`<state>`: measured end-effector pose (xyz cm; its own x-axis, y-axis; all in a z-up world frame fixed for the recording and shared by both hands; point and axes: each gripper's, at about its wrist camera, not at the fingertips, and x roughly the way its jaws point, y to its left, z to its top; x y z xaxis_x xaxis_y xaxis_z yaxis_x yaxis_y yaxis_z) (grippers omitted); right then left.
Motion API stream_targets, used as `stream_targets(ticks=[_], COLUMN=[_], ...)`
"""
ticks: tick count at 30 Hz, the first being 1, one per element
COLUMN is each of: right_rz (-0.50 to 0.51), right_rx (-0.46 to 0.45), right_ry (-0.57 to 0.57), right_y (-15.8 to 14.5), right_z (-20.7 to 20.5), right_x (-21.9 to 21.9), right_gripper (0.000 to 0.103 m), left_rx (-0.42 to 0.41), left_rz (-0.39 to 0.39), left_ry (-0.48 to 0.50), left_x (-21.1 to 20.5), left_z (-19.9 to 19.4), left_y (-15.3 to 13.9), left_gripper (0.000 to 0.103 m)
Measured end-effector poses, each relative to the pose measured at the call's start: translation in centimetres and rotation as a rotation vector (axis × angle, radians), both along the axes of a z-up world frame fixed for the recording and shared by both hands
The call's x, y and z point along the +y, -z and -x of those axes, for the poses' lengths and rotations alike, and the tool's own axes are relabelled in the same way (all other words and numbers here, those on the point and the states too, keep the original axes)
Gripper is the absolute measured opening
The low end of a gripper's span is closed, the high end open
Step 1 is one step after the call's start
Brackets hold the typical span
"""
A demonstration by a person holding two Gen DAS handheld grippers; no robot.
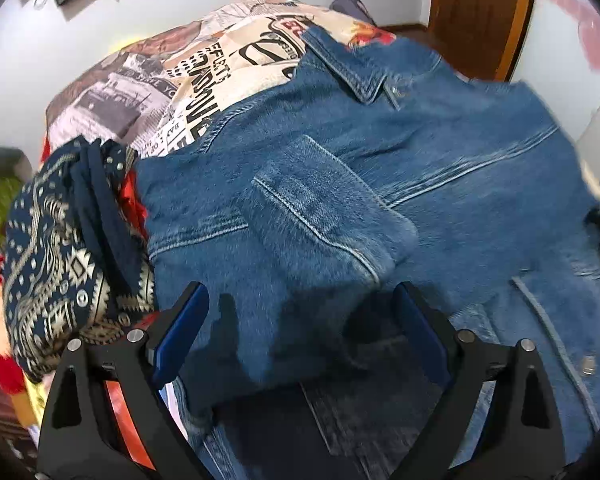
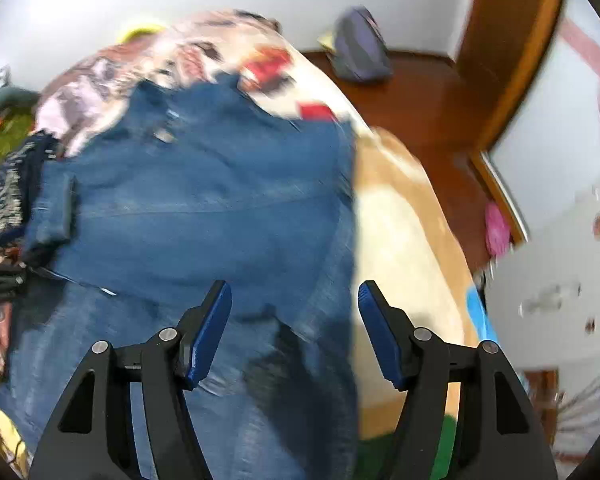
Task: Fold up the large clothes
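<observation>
A blue denim jacket (image 1: 440,152) lies spread on the bed, collar at the far end. One sleeve (image 1: 312,216) is folded across its body. My left gripper (image 1: 300,300) is open, its blue pads just above the sleeve's cuff end, holding nothing. In the right wrist view the jacket (image 2: 204,208) is blurred by motion. My right gripper (image 2: 296,300) is open and empty above the jacket's right edge, where it meets the cream bedding (image 2: 396,232).
A bedspread with newspaper print (image 1: 220,72) covers the bed. A navy patterned garment (image 1: 56,256) and red clothes lie in a pile at the left. A wooden door (image 1: 480,12), brown floor (image 2: 428,92) and a grey bag (image 2: 360,48) are at the right.
</observation>
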<state>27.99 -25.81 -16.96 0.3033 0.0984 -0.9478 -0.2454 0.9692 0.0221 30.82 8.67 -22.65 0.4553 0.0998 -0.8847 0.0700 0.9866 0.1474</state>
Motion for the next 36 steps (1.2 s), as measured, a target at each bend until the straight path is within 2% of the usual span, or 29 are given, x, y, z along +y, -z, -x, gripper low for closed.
stream_targets(ticks=[2,6,8,9,12,17,22,27,32,34,36], right_rz=[0.003,0.034,0.040,0.039,0.045,0.040,0.011,0.013,0.013,0.012,0.001], right_rx=[0.049,0.088,0.120,0.118,0.095,0.098,0.068,-0.026,-0.115,-0.151,-0.184], right_ry=[0.017,0.029,0.051,0.054,0.051,0.055,0.060,0.047,0.025,0.013,0.002], right_y=[1.7,4.6,6.0,6.1,6.0,5.7,3.8,0.1,-2.7,-3.3,-3.7], right_z=[0.4,0.6,0.5,0.6,0.6,0.9,2.2,3.3,4.9,5.5,6.6], right_x=[-0.9,-1.1,-1.3,-1.5,-1.2,-0.9,-2.1,-2.1,-2.5,-2.5,-2.9], right_gripper=[0.062,0.062,0.062,0.062,0.064,0.064,0.064,0.064,0.064,0.074,0.075], left_rx=[0.004,0.005,-0.013,-0.029,-0.037,-0.050,-0.036,-0.105,-0.116,-0.102,-0.081], left_rz=[-0.007,0.057,0.033,0.028,0.079,0.021,0.046,0.033,0.090,0.130,0.166], left_ry=[-0.019,-0.106,-0.152,-0.163,-0.188,-0.245,-0.272,-0.229,-0.193,-0.179,-0.172], left_x=[0.4,2.5,3.7,4.3,6.0,8.3,10.0,9.7,9.0,8.7,8.3], left_z=[-0.3,-0.2,0.2,0.6,1.9,4.0,6.6,9.8,11.8,12.7,13.5], left_y=[0.7,0.6,-0.1,-0.6,-1.6,-2.2,-2.8,-5.9,-8.1,-8.3,-8.0], left_gripper=[0.094,0.095,0.095,0.095,0.095,0.095,0.095,0.095,0.095,0.095,0.095])
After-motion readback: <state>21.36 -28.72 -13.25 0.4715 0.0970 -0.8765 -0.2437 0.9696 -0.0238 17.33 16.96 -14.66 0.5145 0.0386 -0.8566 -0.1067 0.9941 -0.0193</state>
